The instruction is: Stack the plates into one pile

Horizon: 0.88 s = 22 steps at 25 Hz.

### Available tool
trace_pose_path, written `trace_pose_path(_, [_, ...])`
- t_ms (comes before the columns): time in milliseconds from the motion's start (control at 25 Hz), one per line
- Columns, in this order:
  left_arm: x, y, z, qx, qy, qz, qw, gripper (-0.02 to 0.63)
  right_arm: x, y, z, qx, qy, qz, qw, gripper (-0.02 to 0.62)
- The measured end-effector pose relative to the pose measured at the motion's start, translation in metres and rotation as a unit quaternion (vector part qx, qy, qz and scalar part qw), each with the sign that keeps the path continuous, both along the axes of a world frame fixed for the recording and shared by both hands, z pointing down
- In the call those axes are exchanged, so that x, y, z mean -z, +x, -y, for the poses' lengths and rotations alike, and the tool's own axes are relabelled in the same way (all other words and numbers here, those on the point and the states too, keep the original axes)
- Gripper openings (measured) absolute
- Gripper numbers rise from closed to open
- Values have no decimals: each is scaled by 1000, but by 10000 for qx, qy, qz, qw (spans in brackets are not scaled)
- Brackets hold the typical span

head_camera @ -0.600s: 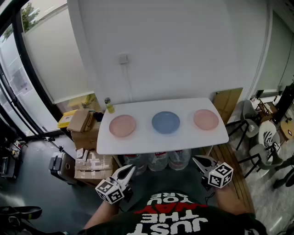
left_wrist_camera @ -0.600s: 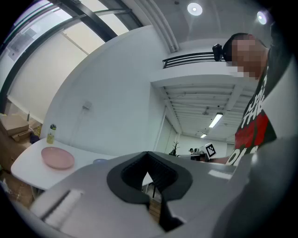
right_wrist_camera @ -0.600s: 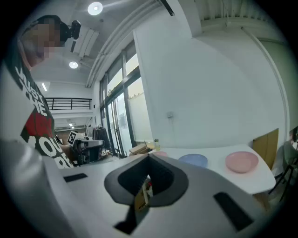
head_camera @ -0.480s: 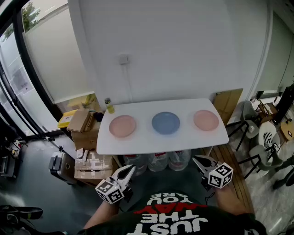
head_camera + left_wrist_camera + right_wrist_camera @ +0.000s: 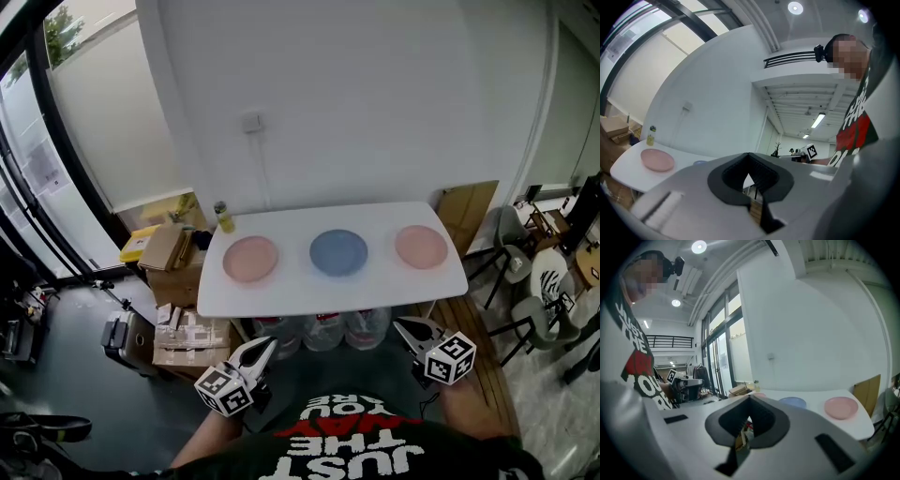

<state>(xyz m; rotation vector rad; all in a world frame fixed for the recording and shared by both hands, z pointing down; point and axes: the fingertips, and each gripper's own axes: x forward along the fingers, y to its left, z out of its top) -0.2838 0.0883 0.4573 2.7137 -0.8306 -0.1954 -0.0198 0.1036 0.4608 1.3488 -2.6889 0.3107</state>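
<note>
White and round-cornered, the smooth worktop (image 5: pixel 309 292) carries three shallow round plates in a spaced row: left pink plate (image 5: pixel 250 257), blue plate (image 5: pixel 338 250), right pink plate (image 5: pixel 420 245). Left tool (image 5: pixel 269 344) and right tool (image 5: pixel 401 326), jaws closed and empty, are held roughly level near the person's chest, well short of the plates.

Table (image 5: pixel 281 292) bears two pink plates (image 5: pixel 250 257) (image 5: pixel 420 245), one blue plate (image 5: pixel 338 250).
</note>
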Motion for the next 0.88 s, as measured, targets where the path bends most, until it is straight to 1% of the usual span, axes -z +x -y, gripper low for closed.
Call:
trace_pose_path(120, [1, 9, -2, 25, -35, 21, 10000, 8, 2, 7, 1, 22, -31, 55, 10000, 5])
trace_pose_path(240, [2, 20, -3, 65, -64, 56, 9999, 8, 6, 17, 2, 96, -85, 343, 9993, 6])
trace_pose_path(320, [2, 29, -4, 96, -82, 73, 9999, 8, 9, 24, 0, 152, -83, 445, 9989, 6])
trace_pose_path(680, [-1, 97, -13, 205, -151, 53, 9997, 8, -1, 63, -9, 655, 1, -1, 9979, 6])
trace_pose_path(760, [-5, 104, -10, 225, -206, 78, 9995, 8, -6, 65, -5, 755, -9, -57, 9971, 6])
trace_pose_path(880, [-11, 98, 7, 276, -259, 168, 9991, 8, -12, 62, 14, 817, -63, -29, 9966, 6])
